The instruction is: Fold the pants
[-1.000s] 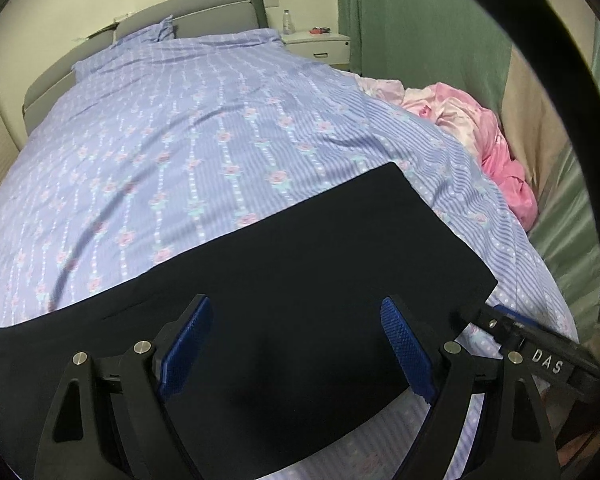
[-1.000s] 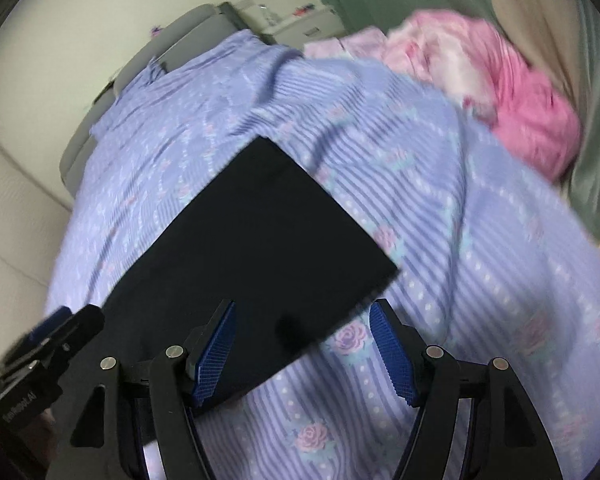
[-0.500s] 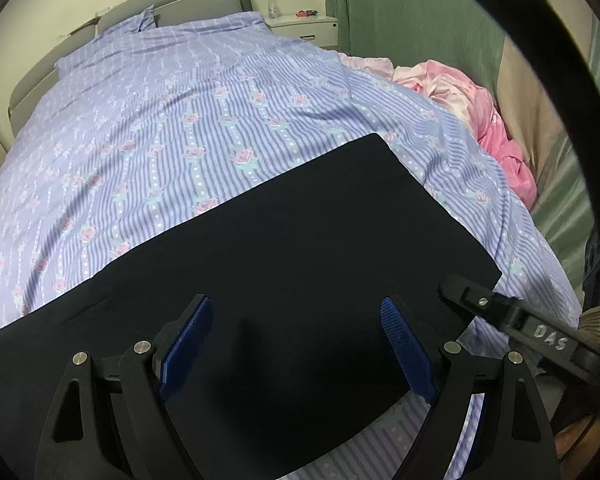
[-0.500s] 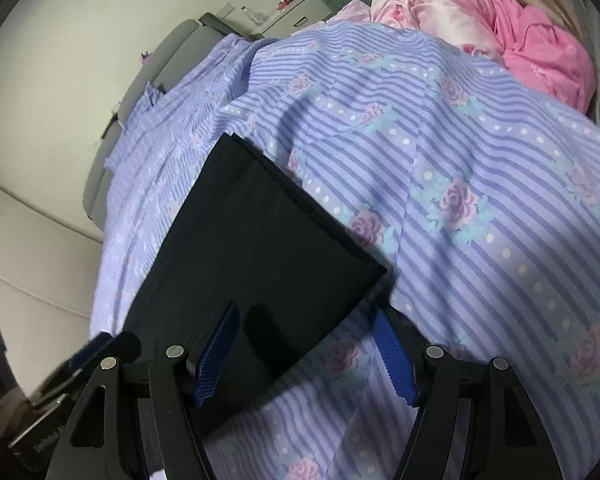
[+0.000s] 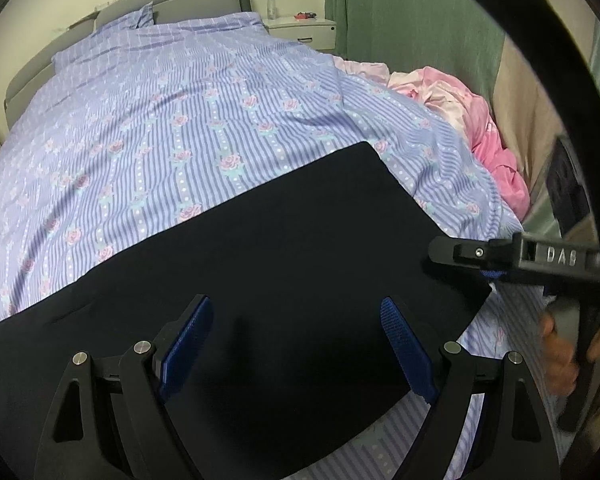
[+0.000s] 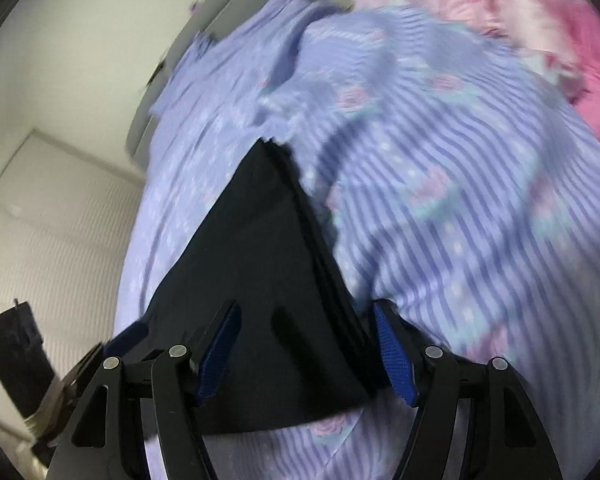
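Dark navy pants [image 5: 260,272] lie flat across the near part of a bed, one end pointing right. My left gripper [image 5: 296,340] is open, hovering over the pants' near edge. My right gripper [image 6: 306,348] is open, low over the right end of the pants [image 6: 260,248], its jaws straddling the corner. The right gripper also shows in the left wrist view [image 5: 456,254] at the pants' right edge, held by a hand.
The bed has a purple striped floral cover [image 5: 180,120]. A pink blanket [image 5: 480,128] is heaped at the right side by green curtains. A grey headboard [image 5: 172,0] and white nightstand [image 5: 304,28] stand at the far end.
My right gripper has dropped lower and closer onto the pants' right end. The left gripper has stayed nearly still, open.
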`<state>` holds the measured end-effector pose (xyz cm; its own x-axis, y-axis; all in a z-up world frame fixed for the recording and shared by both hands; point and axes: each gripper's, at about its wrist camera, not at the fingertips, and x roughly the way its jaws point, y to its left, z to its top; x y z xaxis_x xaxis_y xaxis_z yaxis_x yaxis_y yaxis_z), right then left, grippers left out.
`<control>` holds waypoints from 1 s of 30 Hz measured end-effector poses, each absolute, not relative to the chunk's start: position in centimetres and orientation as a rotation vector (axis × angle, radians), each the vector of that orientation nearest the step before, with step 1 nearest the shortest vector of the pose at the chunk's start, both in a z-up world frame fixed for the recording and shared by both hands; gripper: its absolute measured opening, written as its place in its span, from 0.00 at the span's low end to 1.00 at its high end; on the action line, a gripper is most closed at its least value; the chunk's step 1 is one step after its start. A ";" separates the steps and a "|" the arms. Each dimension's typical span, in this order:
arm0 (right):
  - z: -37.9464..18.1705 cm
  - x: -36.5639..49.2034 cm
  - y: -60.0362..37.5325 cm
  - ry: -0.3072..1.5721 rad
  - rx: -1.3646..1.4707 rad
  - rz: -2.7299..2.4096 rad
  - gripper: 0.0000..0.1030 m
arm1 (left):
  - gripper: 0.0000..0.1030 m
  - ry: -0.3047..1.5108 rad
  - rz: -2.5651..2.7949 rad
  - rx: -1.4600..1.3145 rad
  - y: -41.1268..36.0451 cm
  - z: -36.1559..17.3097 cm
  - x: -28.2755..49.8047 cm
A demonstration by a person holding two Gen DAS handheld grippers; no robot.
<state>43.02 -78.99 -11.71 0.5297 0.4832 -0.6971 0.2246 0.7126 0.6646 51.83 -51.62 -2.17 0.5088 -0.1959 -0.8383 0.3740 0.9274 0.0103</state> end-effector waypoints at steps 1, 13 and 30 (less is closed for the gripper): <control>-11.5 44.1 -79.0 1.062 0.778 0.212 0.66 | 0.83 0.978 -0.346 0.199 -51.7 -2.2 52.0; -10.4 49.8 -77.1 1.201 0.579 0.324 0.56 | 0.83 0.976 -0.315 0.196 -50.5 -1.8 53.2; -8.4 49.9 -77.1 1.166 0.611 0.181 0.07 | 0.83 0.972 -0.274 0.176 -49.8 -1.9 55.0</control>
